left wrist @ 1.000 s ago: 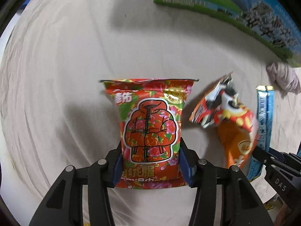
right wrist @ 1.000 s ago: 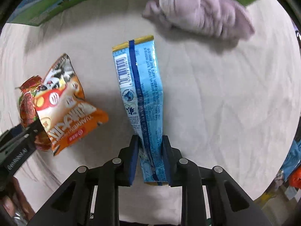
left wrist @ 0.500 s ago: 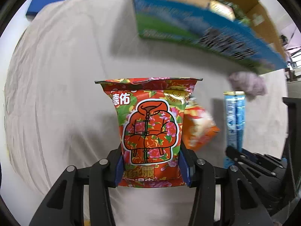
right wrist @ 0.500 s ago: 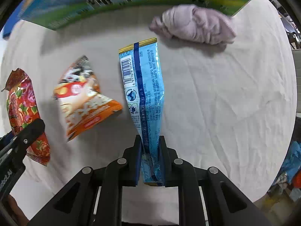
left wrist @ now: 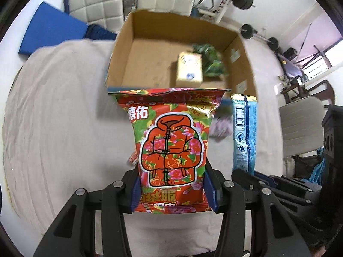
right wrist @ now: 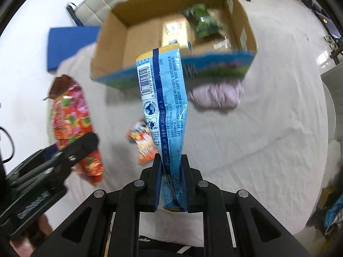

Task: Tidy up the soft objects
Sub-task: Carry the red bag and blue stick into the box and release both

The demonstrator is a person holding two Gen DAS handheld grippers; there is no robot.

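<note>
Tablecloth (left wrist: pixel 53 117) below L/R-held snack bags (left wrist: pixel 171 150)

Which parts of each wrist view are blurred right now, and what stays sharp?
Left wrist view: the red floral bag is crisp, the cardboard box and its contents smeared. Right wrist view: the blue packet is sharp; box, lilac cloth and orange snack bag motion-blurred.

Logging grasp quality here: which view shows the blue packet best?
The right wrist view: the blue packet runs up the frame's middle, barcode side readable, its lower end pinched in the right claw. The left wrist view shows it only at the right edge, its lower end hidden behind black gripper parts.
</note>
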